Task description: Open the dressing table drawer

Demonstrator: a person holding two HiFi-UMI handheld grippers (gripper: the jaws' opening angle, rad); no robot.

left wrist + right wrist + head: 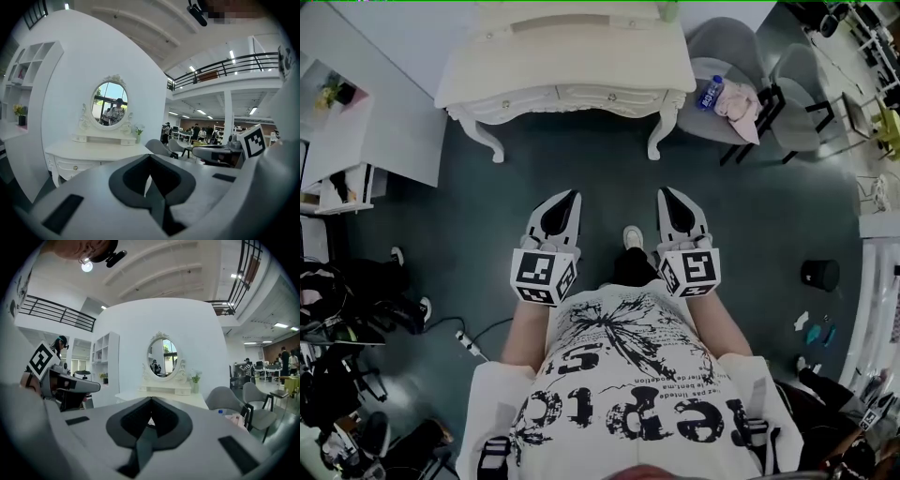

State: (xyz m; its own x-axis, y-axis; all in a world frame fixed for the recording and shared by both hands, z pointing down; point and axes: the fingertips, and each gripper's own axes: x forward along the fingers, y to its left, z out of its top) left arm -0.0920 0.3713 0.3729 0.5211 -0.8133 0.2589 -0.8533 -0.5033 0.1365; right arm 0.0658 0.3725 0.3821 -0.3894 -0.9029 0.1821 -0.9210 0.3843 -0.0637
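At the top centre of the head view, the drawer (581,95) sits shut in the front of the white dressing table (572,52), its small knob facing the person. Lower in the frame, the left gripper (573,195) and right gripper (665,192) point toward it, both with jaws closed on nothing, well apart from the table. This looks like the approach. Next, one gripper likely has to open and reach the knob.

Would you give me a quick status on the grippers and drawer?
Left gripper shut, empty; right gripper shut, empty. Drawer closed, untouched. Chair beside table, off the path.
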